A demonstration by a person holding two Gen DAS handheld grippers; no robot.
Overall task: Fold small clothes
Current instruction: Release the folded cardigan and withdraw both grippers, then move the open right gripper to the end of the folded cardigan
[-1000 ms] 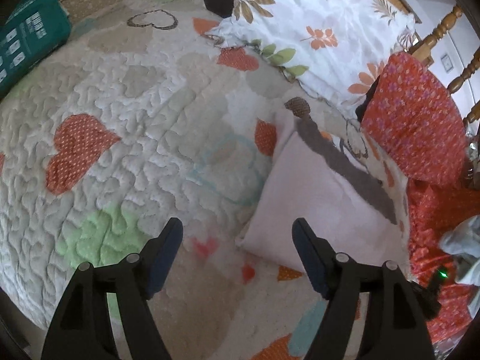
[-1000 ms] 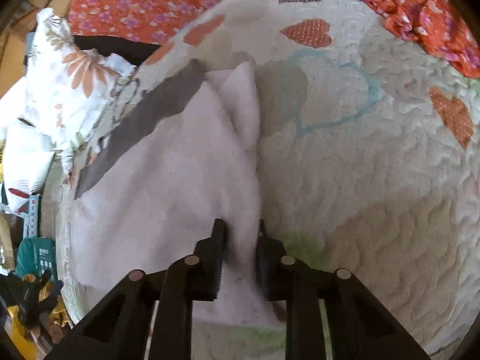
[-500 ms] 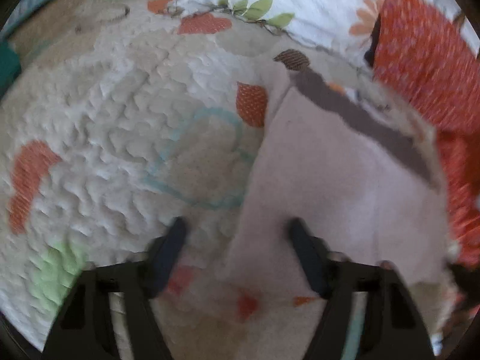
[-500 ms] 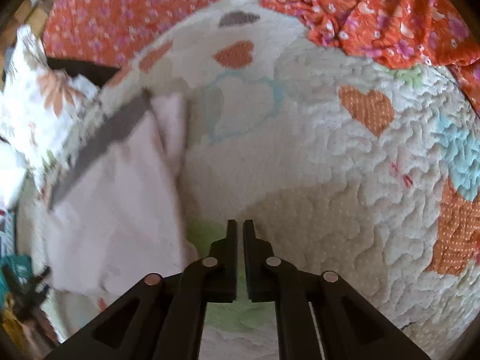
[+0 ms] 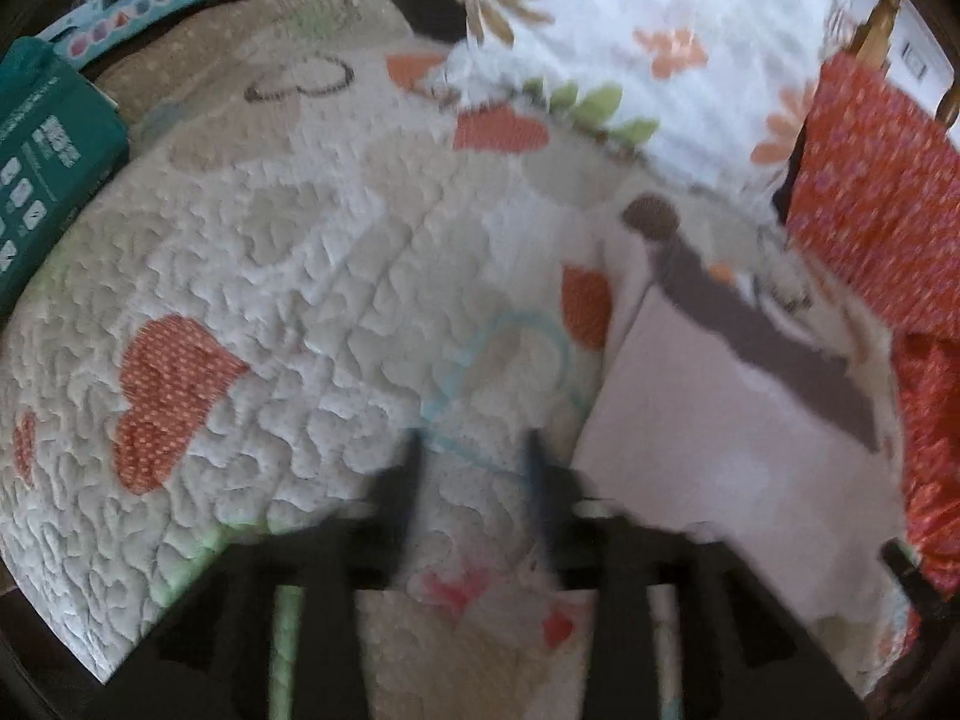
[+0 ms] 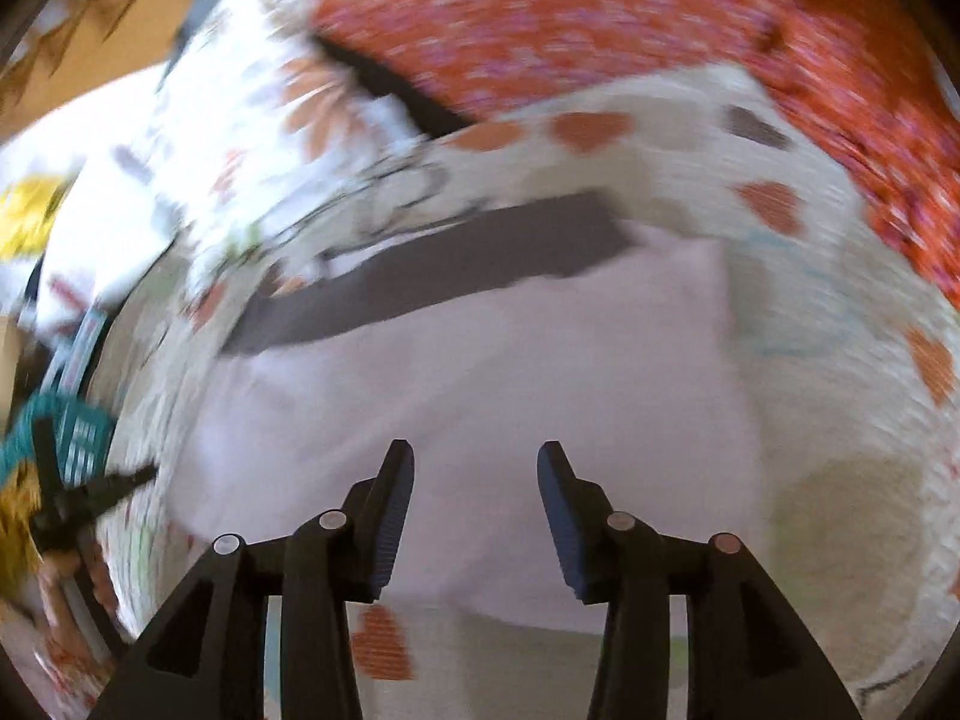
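Left wrist view is smeared by motion: the left gripper (image 5: pixel 474 468) hangs above the cream quilted bedspread with orange hearts (image 5: pixel 288 300), its two dark fingers apart with bare quilt between them, pinching nothing. Just to the right of its right finger lies the pale pink folded garment with a dark grey band (image 5: pixel 738 420), flat on the quilt, the grey band running along its far edge. Beyond the garment, ahead and to the right, sits a white pillow printed with orange flowers and green leaves (image 5: pixel 648 48), and further right an orange-red floral cloth (image 5: pixel 870 198). Far to the left of the tongs lies a teal packet (image 5: pixel 42 162).

Right wrist view shows the right gripper (image 6: pixel 475 480) spread wide directly over the pink garment (image 6: pixel 480 360), nothing between the fingers; the tips seem to hover just clear of the cloth, though blur makes contact hard to judge. The grey band lies ahead of the tips, the orange-red cloth (image 6: pixel 630 18) beyond it
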